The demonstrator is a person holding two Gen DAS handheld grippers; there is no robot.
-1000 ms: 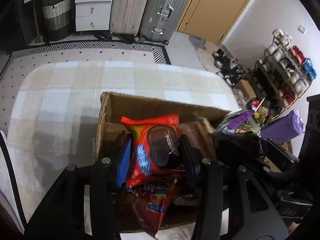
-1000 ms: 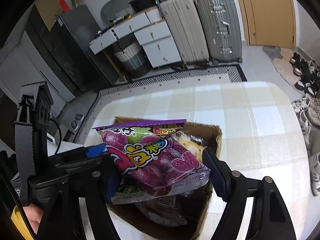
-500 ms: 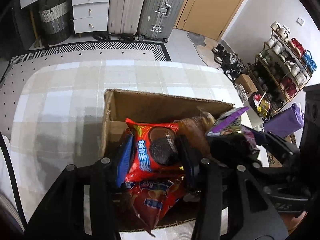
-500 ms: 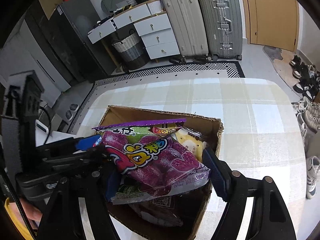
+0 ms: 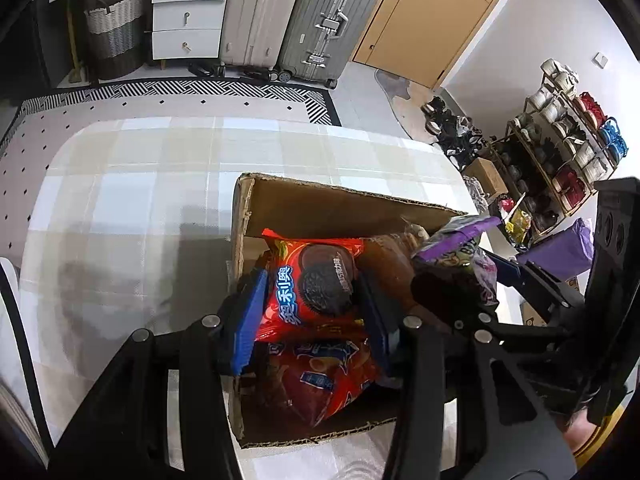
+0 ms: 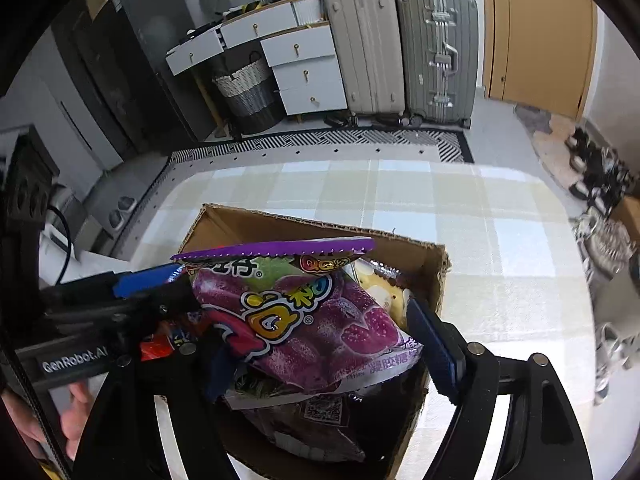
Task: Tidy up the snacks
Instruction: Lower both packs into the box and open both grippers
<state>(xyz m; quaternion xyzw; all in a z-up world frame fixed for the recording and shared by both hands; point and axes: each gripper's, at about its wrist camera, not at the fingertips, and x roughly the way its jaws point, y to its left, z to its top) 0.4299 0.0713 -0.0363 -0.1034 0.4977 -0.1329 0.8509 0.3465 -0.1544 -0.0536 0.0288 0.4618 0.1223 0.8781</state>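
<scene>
Evidently mid-packing: left gripper [image 5: 310, 292] pinching a red cookie pack [image 5: 314, 280] flat between its fingers, right gripper [image 6: 320, 340] pinching a purple gummy bag [image 6: 304, 320] likewise, both held low over the open box [image 5: 340, 204] on the tabletop [image 5: 120, 200], probably for lowering onto snacks already inside.

Far ahead of the tongs, two suitcases [image 5: 296, 20] stand upright side by side against the wall, a white drawer unit [image 5: 186, 12] just left of them and a woven basket [image 5: 114, 36] further left. A wooden door [image 5: 428, 20] lies ahead to the right. A shoe rack [image 5: 568, 136] stands off right. A patterned rug [image 6: 320, 140] lies beyond the table [image 5: 120, 200].
</scene>
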